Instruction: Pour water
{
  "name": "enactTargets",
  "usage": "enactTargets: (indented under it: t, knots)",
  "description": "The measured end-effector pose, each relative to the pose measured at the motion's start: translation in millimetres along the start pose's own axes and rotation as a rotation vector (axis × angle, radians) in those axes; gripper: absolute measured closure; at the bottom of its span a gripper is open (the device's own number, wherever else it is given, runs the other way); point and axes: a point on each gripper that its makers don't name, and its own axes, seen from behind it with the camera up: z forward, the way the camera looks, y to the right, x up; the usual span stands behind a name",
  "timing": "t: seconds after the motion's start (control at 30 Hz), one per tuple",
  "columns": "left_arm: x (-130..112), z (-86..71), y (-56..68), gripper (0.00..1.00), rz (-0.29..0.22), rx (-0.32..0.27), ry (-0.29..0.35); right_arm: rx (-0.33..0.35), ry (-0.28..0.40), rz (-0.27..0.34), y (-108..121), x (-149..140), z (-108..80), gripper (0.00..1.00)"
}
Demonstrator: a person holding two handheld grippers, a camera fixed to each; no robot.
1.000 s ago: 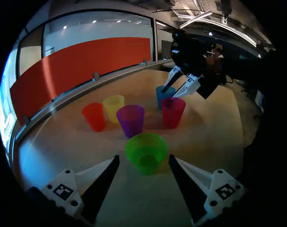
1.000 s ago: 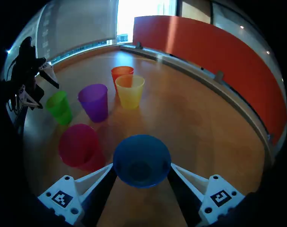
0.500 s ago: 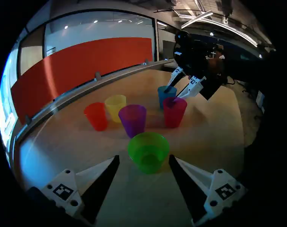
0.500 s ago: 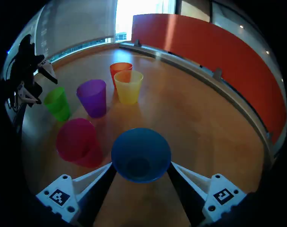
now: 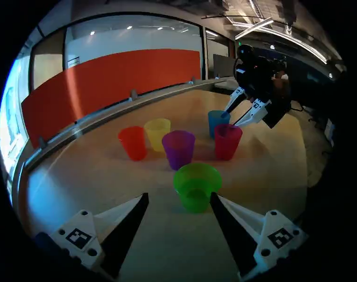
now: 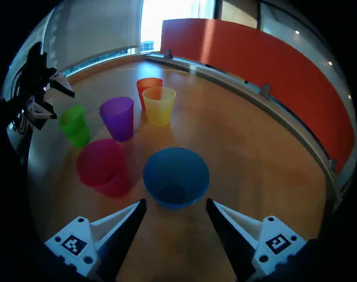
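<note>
1. My left hand-held gripper is released, fingers spread wide and low over the tabletop.
2. The green cup stands upright just ahead of its fingertips. It sits nearer the right-side finger, and I can't tell if that finger touches it. It is not grasped.
3. My right hand-held gripper is also released, with nothing between its fingers.
4. The blue cup stands upright on the tabletop just beyond its fingertips, centred on the gap. I can't tell if it holds water.
5. Right gripper view: the magenta cup is just left of the blue one, rims close. The purple cup and green cup are farther back on the left.
6. The yellow cup is past the blue cup, and the orange cup is right behind it and partly hidden.
7. My left hand-held gripper shows at the far left edge, fingers spread toward the green cup.
8. Left gripper view: the cluster sits beyond the green cup, all upright:
   - orange cup
   - yellow cup
   - purple cup
   - magenta cup
   - blue cup
9. My right hand-held gripper is in the far background, fingers spread and pointing down at the blue cup.
10. An orange wall panel runs behind the tabletop, and a bright window is at the far end.
</note>
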Motion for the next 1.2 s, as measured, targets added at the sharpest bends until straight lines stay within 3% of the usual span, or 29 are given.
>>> enactTargets:
  t: [0.47, 0.93, 1.2]
  knots:
    - [0.6, -15.8, -31.7, 0.03, -0.083, 0.104, 0.041, -0.034, -0.006, 0.017, 1.7, -15.8, -22.8, 0.01]
    - [2.6, -27.5, -48.7, 0.03, -0.109, 0.169, 0.07, -0.062, 0.004, 0.041, 2.2, -23.4, -34.6, 0.01]
    - [2.6, -39.8, -72.4, 0.03, -0.158, 0.248, 0.106, -0.102, 0.035, 0.073, 4.0, -21.9, -46.5, 0.01]
